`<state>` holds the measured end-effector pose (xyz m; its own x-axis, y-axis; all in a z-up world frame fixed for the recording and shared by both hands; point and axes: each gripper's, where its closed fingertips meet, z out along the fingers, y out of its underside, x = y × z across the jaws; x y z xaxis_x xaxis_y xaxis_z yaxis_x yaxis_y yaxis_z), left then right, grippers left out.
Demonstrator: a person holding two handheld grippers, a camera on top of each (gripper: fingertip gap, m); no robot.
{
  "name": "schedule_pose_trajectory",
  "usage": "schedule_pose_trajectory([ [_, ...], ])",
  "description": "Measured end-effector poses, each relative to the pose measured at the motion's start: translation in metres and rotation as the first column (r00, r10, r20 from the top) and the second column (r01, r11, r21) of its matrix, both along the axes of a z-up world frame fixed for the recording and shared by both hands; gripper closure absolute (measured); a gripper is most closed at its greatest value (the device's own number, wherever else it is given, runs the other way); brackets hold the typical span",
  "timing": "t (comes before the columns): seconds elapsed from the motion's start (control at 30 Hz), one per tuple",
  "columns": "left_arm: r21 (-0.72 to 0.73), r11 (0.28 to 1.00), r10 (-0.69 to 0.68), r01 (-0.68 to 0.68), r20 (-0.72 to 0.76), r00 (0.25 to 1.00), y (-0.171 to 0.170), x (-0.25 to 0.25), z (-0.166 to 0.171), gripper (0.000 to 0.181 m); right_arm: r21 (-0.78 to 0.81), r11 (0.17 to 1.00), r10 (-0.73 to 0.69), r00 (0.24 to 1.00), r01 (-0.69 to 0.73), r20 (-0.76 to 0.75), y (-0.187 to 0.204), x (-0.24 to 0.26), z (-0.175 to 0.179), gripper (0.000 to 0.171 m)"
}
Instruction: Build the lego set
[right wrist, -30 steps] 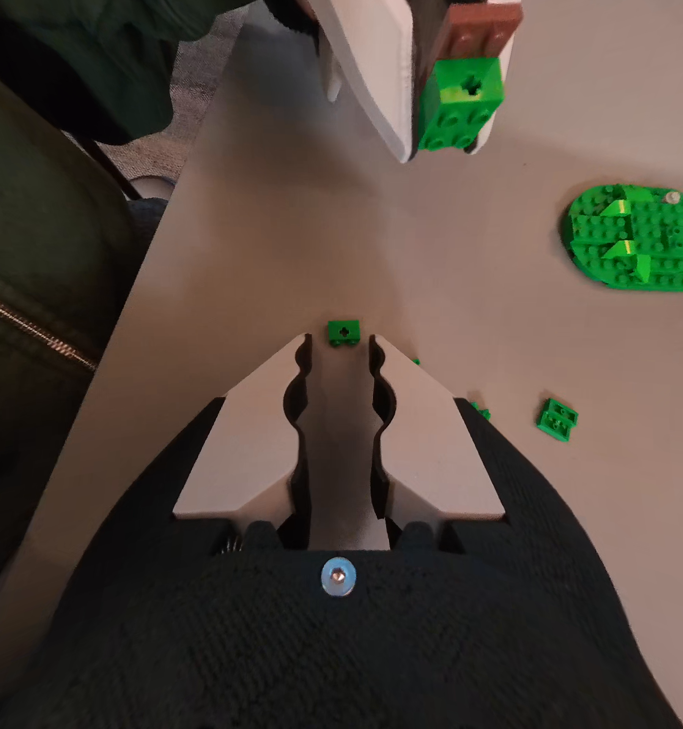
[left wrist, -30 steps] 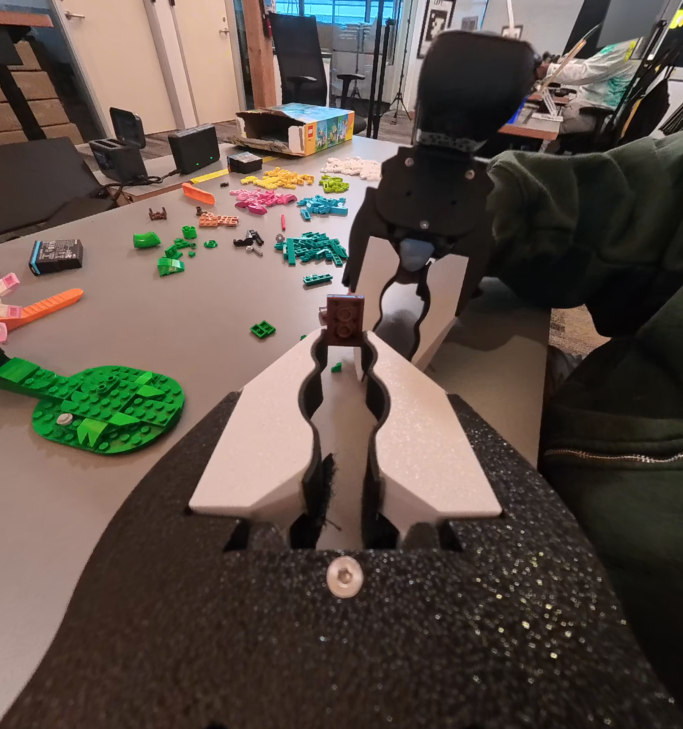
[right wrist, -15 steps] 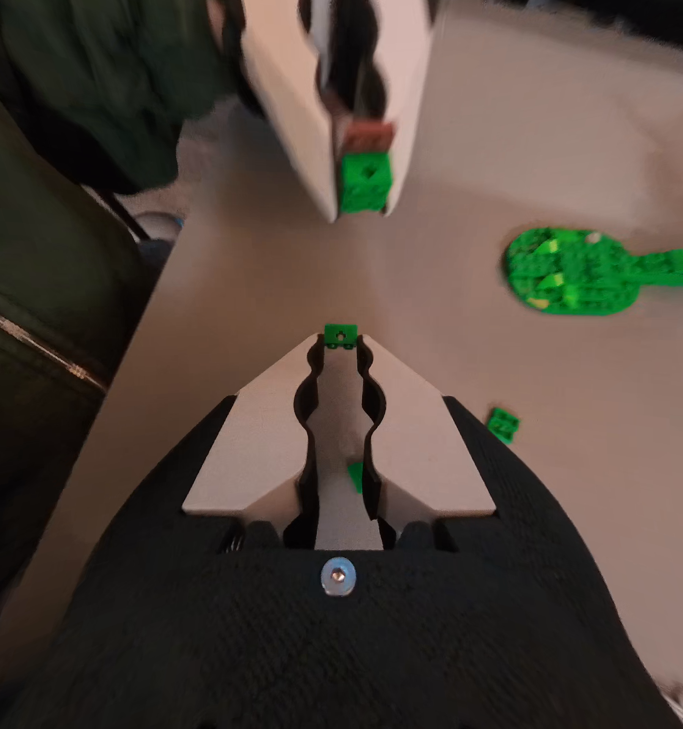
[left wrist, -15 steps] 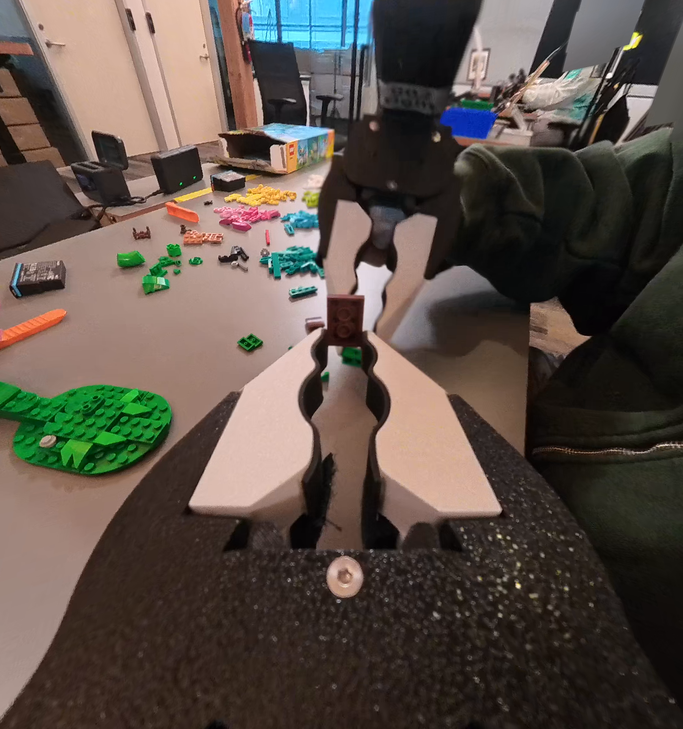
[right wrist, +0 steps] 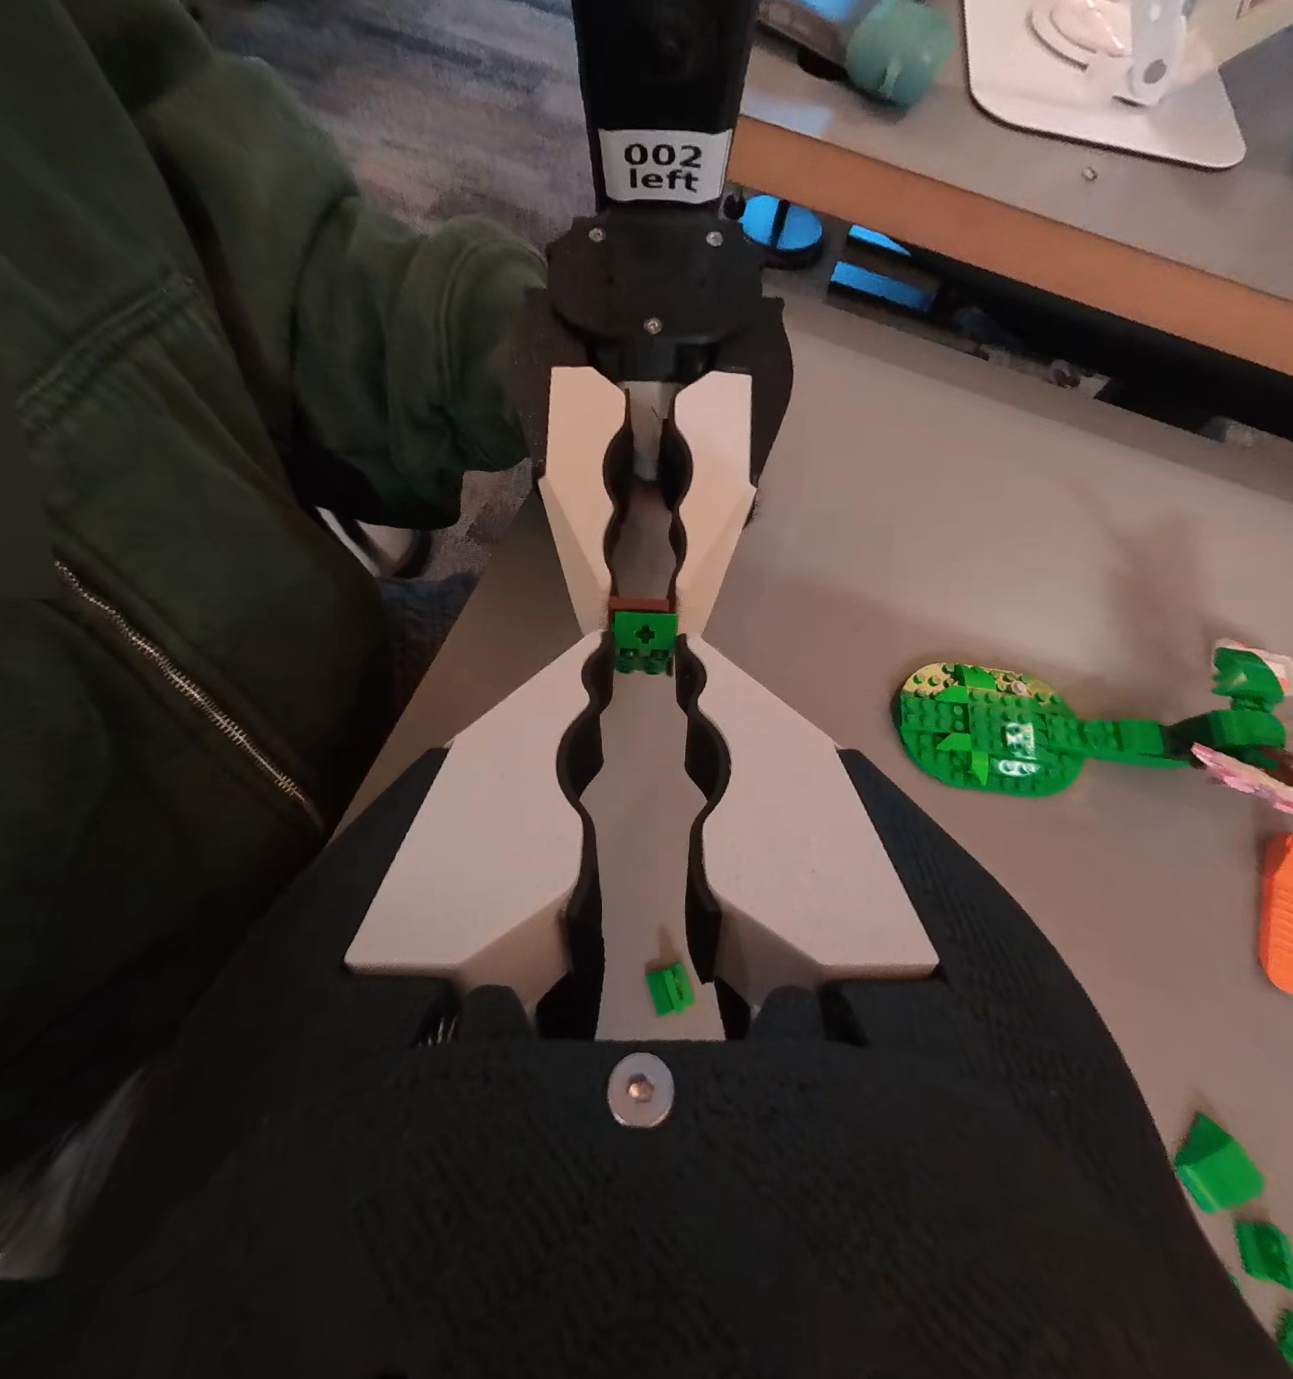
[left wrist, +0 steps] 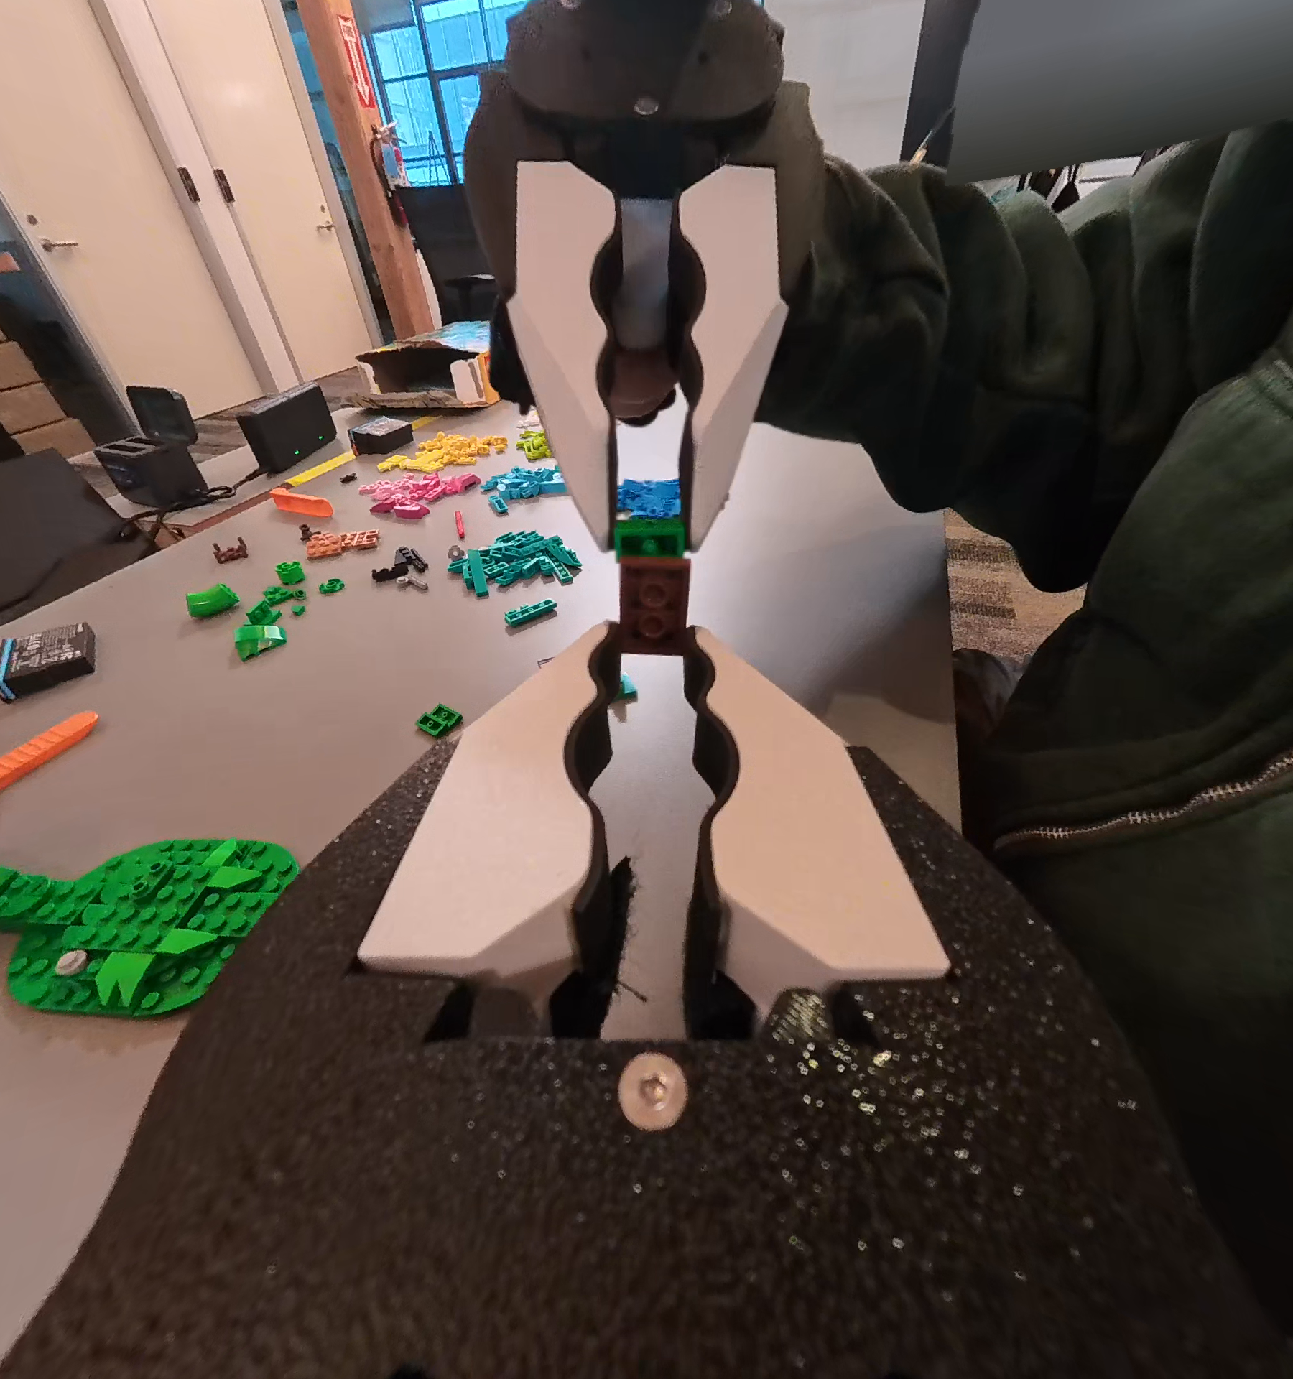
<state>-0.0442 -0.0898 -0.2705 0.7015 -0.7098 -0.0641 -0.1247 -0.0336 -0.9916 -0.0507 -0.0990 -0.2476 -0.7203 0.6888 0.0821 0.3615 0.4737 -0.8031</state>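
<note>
My left gripper (left wrist: 655,634) is shut on a brown two-stud plate (left wrist: 655,613) and holds it above the table. My right gripper (left wrist: 649,543) comes down from above, shut on a small green brick (left wrist: 649,539) that touches the brown plate's far end. In the right wrist view, my right gripper (right wrist: 643,655) holds the green brick (right wrist: 643,640) tip to tip against my left gripper (right wrist: 640,608), where the brown plate (right wrist: 638,603) shows as a thin edge. The green leaf-shaped base (left wrist: 128,925) lies at the left, also seen in the right wrist view (right wrist: 979,739).
Sorted brick piles lie at the back: teal (left wrist: 513,567), pink (left wrist: 412,496), yellow (left wrist: 449,448), green bits (left wrist: 255,619). An orange separator (left wrist: 24,754), a black battery (left wrist: 46,660) and a loose green piece (right wrist: 670,989) lie on the table. The table edge (left wrist: 949,671) and a person's green jacket are at the right. Less than 4 cm separates the two grippers' tips. From either gripper's tips it is about 20 centimeters to the green leaf-shaped base (left wrist: 128,925). It is also in sight in the right wrist view (right wrist: 1002,707).
My right gripper closed on the small green brick on the table, lifted it and brought it against the brown plate. My left gripper rose to meet it.
</note>
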Motion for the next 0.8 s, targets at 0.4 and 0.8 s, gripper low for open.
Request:
schedule_pose_trajectory([
  [0.4, -0.018, 1.0, 0.017, -0.017, -0.01, 1.0, 0.002, -0.0018, -0.0024, 0.168, 0.071, 0.997, -0.021, 0.999, 0.018, 0.038, -0.0001, -0.0022, -0.0073, 0.157],
  [0.8, -0.026, 1.0, 0.005, -0.005, -0.011, 1.0, 0.003, 0.0033, -0.0045, 0.168, 0.09, 0.996, -0.005, 0.998, 0.0, 0.065, -0.0006, 0.0007, -0.0094, 0.156],
])
